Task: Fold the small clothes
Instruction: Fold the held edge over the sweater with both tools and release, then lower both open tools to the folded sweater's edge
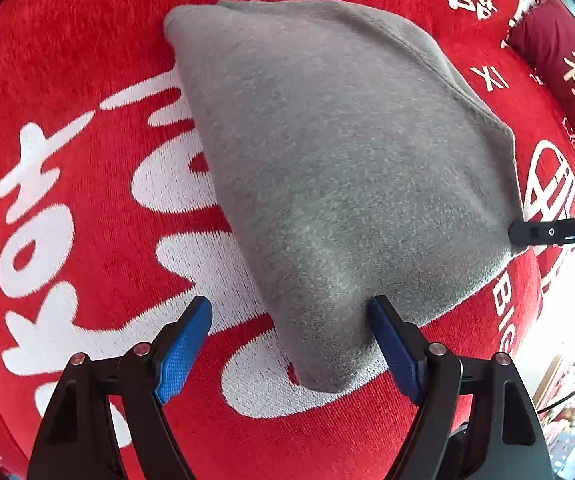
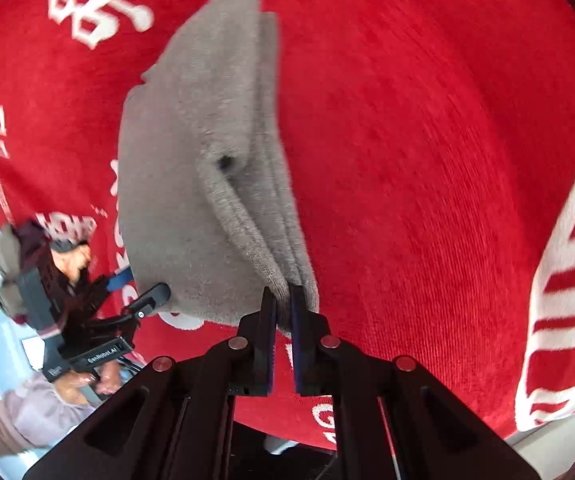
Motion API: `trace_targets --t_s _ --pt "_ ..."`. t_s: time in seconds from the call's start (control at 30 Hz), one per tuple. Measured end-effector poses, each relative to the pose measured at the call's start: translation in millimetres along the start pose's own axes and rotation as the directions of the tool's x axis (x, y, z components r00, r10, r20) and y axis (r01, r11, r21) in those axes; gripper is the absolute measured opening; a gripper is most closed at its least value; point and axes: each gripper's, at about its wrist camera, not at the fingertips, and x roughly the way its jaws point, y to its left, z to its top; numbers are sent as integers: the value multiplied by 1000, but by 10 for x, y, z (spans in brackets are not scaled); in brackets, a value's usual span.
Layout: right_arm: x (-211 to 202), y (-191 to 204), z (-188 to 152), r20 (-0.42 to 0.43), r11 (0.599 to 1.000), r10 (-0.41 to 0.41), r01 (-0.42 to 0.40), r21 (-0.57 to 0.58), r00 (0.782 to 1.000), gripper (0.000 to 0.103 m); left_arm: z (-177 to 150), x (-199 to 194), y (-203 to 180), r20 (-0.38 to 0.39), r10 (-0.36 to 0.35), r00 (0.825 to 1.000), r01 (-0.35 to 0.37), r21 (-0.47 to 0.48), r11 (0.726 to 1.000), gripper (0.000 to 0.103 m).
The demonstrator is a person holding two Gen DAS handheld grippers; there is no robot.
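A folded grey garment [image 1: 339, 168] lies on a red cloth [image 1: 67, 60] with large white characters. My left gripper [image 1: 289, 304] points down at it and stands open. The garment's near corner lies between the blue pads [image 1: 183, 348], which do not press on it. In the right wrist view the grey garment [image 2: 191, 184] shows its stacked layers edge-on. My right gripper [image 2: 283, 296] is shut on the near edge of those layers. One finger of the right gripper [image 1: 547, 232] shows at the garment's right corner. The left gripper [image 2: 143, 296] sits at the garment's left edge, held by a person's hand [image 2: 75, 260].
A dark red cushion [image 1: 555, 48] with white characters lies at the far right of the red cloth. The cloth's edge drops away at lower right [image 1: 527, 344], with a bright room beyond. A person's sleeve [image 2: 19, 412] fills the lower left of the right wrist view.
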Motion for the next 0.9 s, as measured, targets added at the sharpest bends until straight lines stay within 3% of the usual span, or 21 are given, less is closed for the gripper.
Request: trace_targets --t_s 0.07,0.1,0.13,0.2,0.3,0.4,0.5,0.6,0.73,0.9 --pt "-1 3 0 12 1000 -25 25 12 1000 8 -18 13 6 2 -2 1000 2 4 1000 82" --pt "-8 16 -3 11 999 -48 48 12 999 16 -26 20 13 0 -3 1000 3 7 1000 82" --pt "-12 32 -6 7 997 -79 79 15 997 33 -27 22 23 -5 -5 1000 5 9 1000 82" --pt "-65 86 -8 11 993 -118 118 14 993 39 -11 -24 17 -14 -6 1000 7 20 1000 82" --pt "-285 293 27 97 993 -102 107 -45 990 38 7 -87 26 -16 -1 1000 1 28 1000 82" --pt "-453 504 136 175 992 -58 77 -104 983 22 4 -104 36 -23 -1 1000 1 14 1000 82" --pt "-461 692 298 193 988 -24 53 -146 981 21 9 -118 30 -30 2 1000 -2 -4 1000 82" --pt "-315 831 456 182 981 -54 86 -173 982 21 21 -152 26 -30 3 1000 -4 -19 1000 82" --pt "-90 668 594 172 987 -114 132 -94 978 19 12 -169 62 -34 4 999 -5 -43 999 82" --pt "-58 365 562 173 996 -88 84 28 981 14 3 -186 101 -36 0 999 -3 -65 998 82"
